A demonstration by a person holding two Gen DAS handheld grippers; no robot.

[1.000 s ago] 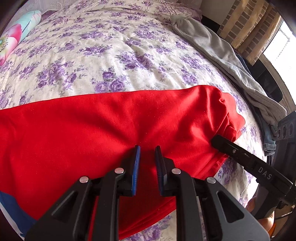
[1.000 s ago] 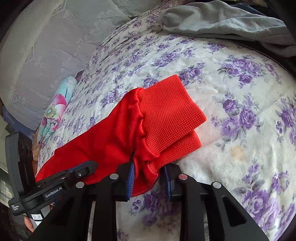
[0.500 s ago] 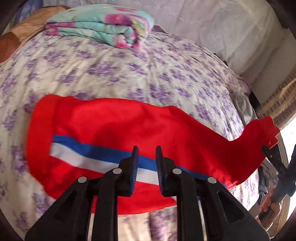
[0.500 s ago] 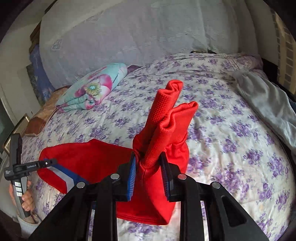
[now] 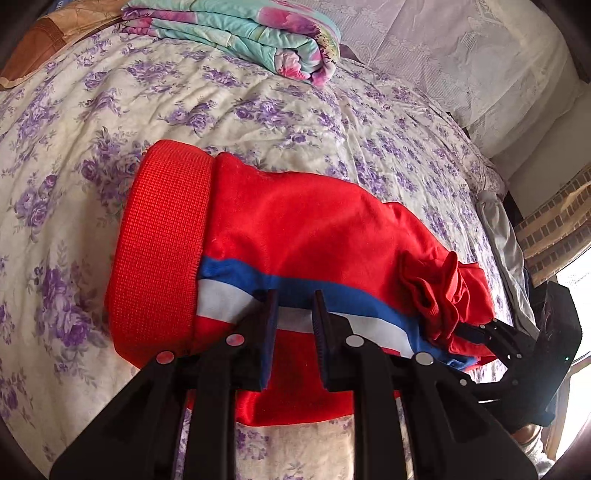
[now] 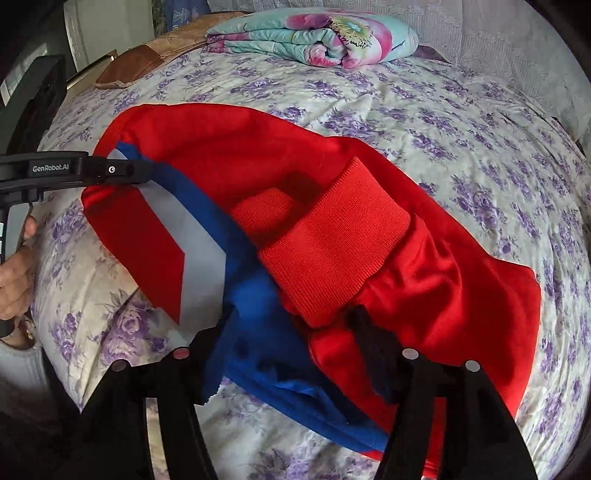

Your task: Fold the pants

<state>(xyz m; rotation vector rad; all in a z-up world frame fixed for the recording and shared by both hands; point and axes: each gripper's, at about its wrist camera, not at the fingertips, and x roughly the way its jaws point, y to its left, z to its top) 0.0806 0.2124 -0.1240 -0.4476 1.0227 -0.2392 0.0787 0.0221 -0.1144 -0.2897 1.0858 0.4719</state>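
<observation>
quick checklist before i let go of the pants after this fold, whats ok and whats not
1. Cuffs brought over onto the pants: ok, they lie on the red cloth.
2. Cuffs lined up with each other: not ok, one sits further back.
3. Left tool grip: ok, shut on the striped edge.
4. Right tool state: cannot tell, cloth covers its fingers.
5. Fold lying flat: not ok, the cloth is bunched near the right tool and the blue stripe is rumpled.
6. Fold clear of the quilt: ok, bare bedspread lies between them.

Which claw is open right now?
The right claw: its jaws stand wide apart by the ribbed cuffs, while the left claw pinches the red pants.
</observation>
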